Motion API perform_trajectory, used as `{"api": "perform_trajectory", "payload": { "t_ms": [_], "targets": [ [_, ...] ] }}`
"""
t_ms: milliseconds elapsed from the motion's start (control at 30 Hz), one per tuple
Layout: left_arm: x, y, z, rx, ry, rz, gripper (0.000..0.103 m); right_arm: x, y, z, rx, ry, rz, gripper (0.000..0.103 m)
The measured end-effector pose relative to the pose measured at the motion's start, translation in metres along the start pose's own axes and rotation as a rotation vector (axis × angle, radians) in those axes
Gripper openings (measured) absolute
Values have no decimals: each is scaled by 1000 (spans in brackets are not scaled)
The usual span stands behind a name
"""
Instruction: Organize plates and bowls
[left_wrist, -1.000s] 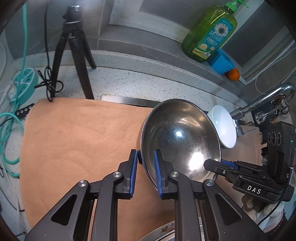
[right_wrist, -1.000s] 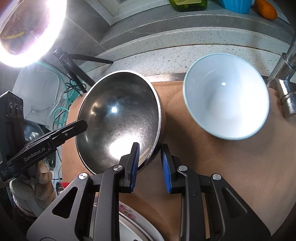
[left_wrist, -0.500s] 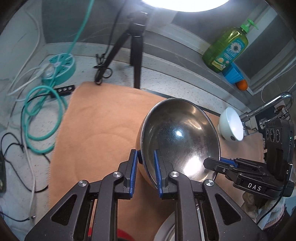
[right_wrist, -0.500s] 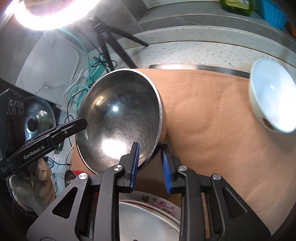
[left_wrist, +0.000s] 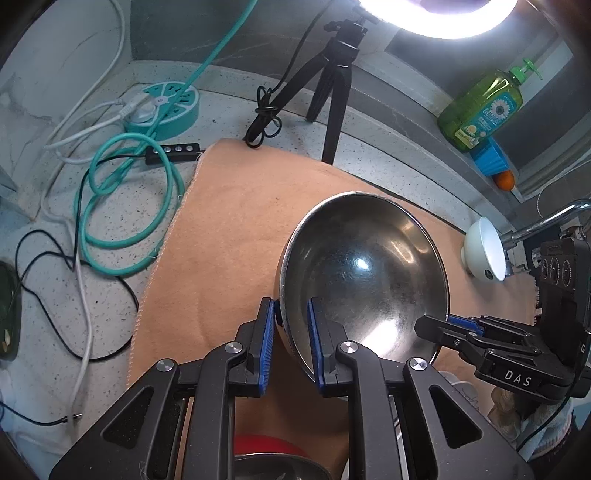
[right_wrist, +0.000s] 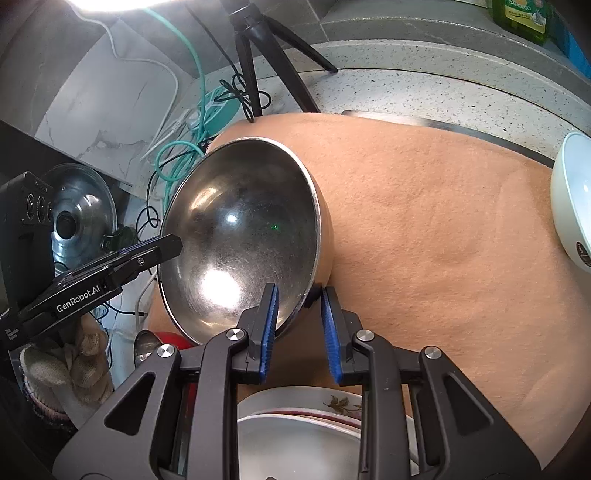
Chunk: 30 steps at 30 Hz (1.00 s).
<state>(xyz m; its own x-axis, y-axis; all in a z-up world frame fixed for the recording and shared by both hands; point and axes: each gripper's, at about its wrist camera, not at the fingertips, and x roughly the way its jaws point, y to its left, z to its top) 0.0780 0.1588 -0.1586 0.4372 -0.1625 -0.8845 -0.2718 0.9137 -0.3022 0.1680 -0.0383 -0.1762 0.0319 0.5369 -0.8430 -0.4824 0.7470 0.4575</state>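
Observation:
A large steel bowl (left_wrist: 364, 273) is held tilted above the orange mat (left_wrist: 236, 221), gripped on opposite rims by both grippers. My left gripper (left_wrist: 291, 314) is shut on its near-left rim. My right gripper (right_wrist: 298, 301) is shut on its right rim; the bowl also shows in the right wrist view (right_wrist: 243, 236). A white bowl (left_wrist: 484, 254) stands on the mat at the far right by the tap, and shows in the right wrist view (right_wrist: 572, 199). White plates with a floral rim (right_wrist: 306, 428) lie stacked under the right gripper.
A black tripod (left_wrist: 332, 85) stands at the mat's back edge. Teal and white cables (left_wrist: 122, 206) and a teal power hub (left_wrist: 162, 107) lie left. A green soap bottle (left_wrist: 484, 107) is on the ledge. A red dish (left_wrist: 266, 446) and a steel pot lid (right_wrist: 81, 218) lie near.
Both grippers have carried the steel bowl up and to the left, away from the white bowl, which now sits far to the right. The grips have not changed.

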Motion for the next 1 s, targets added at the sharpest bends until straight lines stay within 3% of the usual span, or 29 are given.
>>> {"api": "perform_trajectory", "payload": {
  "t_ms": [800,1000],
  "targets": [
    [-6,1,-6,19,-11,32,16,-8,6,-4,-48,-19,-23,28],
    [-33,18,-15,-30,-63,24,17,-28,6,-19,-39,-52,-17,38]
  ]
}}
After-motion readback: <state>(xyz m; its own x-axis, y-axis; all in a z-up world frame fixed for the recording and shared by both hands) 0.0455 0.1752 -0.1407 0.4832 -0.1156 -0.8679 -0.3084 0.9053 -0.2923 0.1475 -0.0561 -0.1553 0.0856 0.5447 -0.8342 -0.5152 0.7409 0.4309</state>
